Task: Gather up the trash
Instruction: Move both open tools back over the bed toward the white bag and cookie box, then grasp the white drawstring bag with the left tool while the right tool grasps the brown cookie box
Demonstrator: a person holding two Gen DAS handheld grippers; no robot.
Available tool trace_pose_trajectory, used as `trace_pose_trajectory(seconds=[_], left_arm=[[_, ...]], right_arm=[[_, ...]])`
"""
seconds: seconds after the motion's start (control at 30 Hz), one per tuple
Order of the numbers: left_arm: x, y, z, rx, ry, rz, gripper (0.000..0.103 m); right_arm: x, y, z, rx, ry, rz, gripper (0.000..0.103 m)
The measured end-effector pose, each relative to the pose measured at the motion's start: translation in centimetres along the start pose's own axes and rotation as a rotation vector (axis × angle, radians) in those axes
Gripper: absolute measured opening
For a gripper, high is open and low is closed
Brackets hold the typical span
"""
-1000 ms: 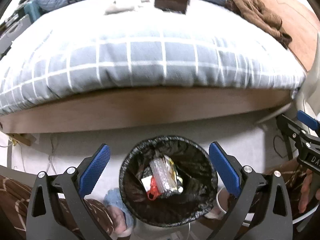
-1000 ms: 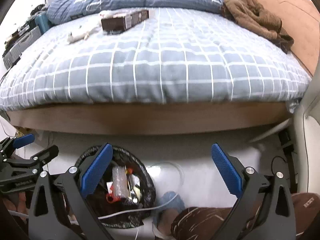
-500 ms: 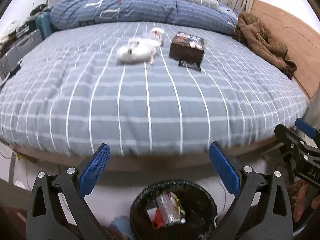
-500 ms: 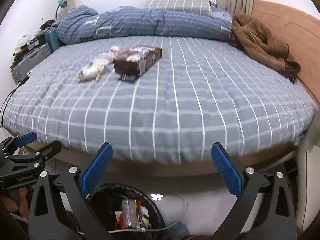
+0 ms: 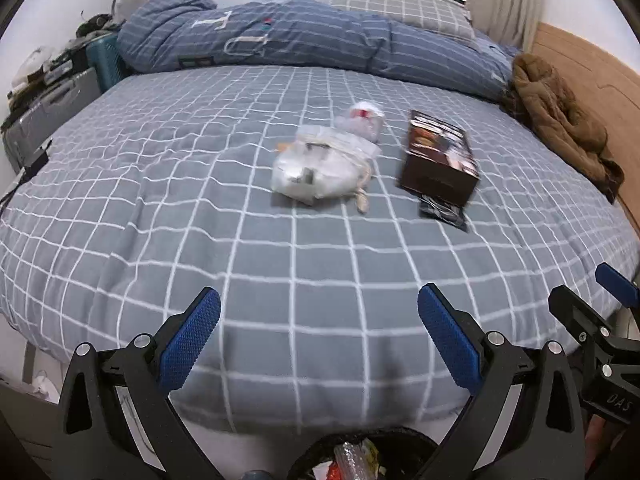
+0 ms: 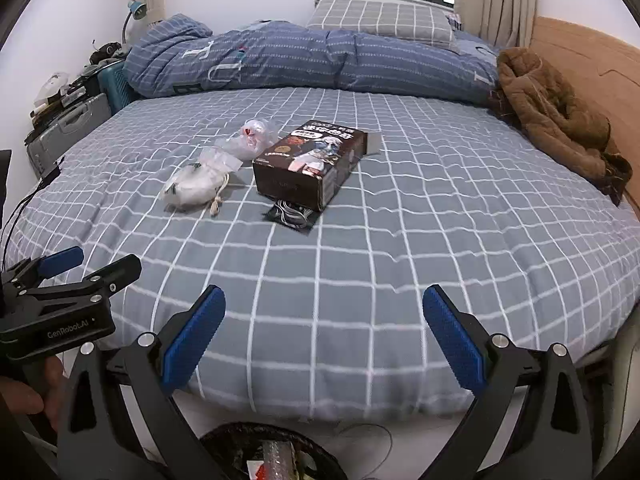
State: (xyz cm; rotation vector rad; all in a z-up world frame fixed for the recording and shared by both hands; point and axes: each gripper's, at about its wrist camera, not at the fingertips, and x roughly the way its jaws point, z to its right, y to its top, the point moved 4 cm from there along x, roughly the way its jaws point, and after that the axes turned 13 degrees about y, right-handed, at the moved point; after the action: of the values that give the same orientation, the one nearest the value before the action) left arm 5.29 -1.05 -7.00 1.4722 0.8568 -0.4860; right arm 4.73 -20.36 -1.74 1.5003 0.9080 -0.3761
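Both grippers' spread fingers (image 5: 188, 340) face far-off bed trash (image 5: 320, 164)

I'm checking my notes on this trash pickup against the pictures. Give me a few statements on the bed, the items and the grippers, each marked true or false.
1. Both grippers are empty, jaws wide apart. True: the left gripper and the right gripper hold nothing.
2. The dark box lies on the bed near a white drawstring bag. True.
3. The brown garment lies on the floor. False: it lies on the bed by the headboard.
4. The trash bin is empty. False: wrappers show inside it.
5. A small dark packet lies at the near end of the box. True.
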Motion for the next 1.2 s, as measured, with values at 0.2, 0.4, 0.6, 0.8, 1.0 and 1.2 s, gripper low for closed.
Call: trace_pose_trajectory(seconds=[0.2,0.4,0.6,0.8,1.0,1.2], left_arm=[[2.6,2.8,-1.1,-0.007,0.024,0.009,0.097],[5.1,5.0,-1.4,-0.009,0.029,0.005,0.097],[7.3,7.1,-0.5,0.009,0.014,0.003,0.097],[9.7,8.5,0.5,0.027,0.003,-0.017,0.097],[11.6,9.2,1.3,0.038,-0.009,-0.041,0.097],[12.6,9.7,1.8,0.045,-0.019,-0.051,0.096]], right_arm=[[3.1,2.9,0.3,0.014,-0.003,0.001,0.095],[6.3,5.6,1.1,0.042,0.000,-0.006,0.095],[8.7,7.8,1.4,0.050,-0.007,-0.006,0.095],[11.5,10.1,1.5,0.063,-0.008,-0.017,0.095],[14.0,12.0,1.6,0.098,-0.011,-0.043,0.095],[16.4,12.8,1.9,0.138,0.010,-0.086,0.095]])
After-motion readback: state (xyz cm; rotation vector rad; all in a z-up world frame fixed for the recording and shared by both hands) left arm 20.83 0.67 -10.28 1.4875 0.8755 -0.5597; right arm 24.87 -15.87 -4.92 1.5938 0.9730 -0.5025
